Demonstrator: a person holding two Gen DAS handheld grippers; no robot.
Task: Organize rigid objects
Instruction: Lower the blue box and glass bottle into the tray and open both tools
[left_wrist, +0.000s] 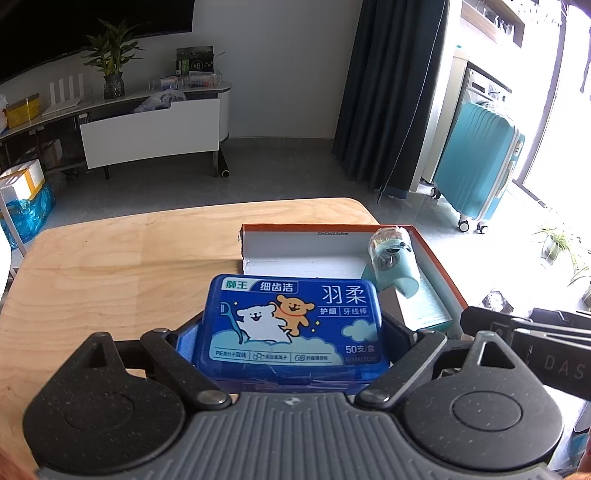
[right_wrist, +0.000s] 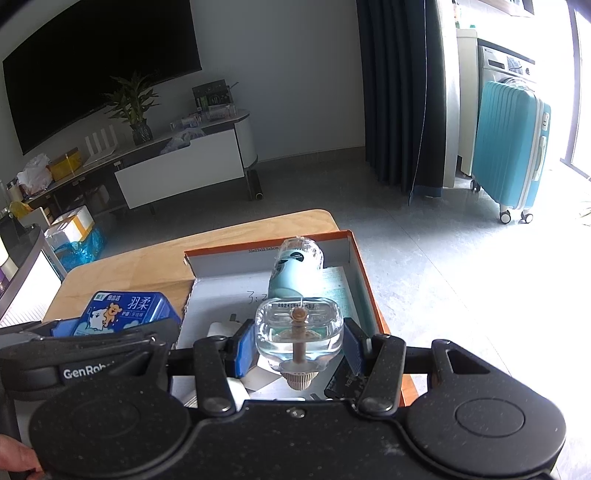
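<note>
left gripper (left_wrist: 291, 332): jaws closed on blue floss-pick box (left_wrist: 290, 325), gripped by its two short sides, picture side up, held above the desk (left_wrist: 110, 266) at the near-left edge of the cardboard box (left_wrist: 439, 266).
right gripper (right_wrist: 295, 343): jaws clamped on clear liquid bottle (right_wrist: 299, 332), blue pads on both sides, wick and cap toward the camera, held over the cardboard box interior.
in box, beyond: mint-green bottle (right_wrist: 295, 273) with clear cap, lying tilted on a printed carton (left_wrist: 428, 306) by the right wall.
risk 1: the two grippers close side by side; likely clash if both go down into the box together.
risk 2: clear bottle smooth and rounded; could slip or twist between the pads if tilted.
risk 3: floss-pick box could catch the box's near wall if lowered too early.
hidden: box floor under the right gripper mostly covered; white and dark items there unidentifiable.
unclear: whether either held thing touches anything below.
</note>
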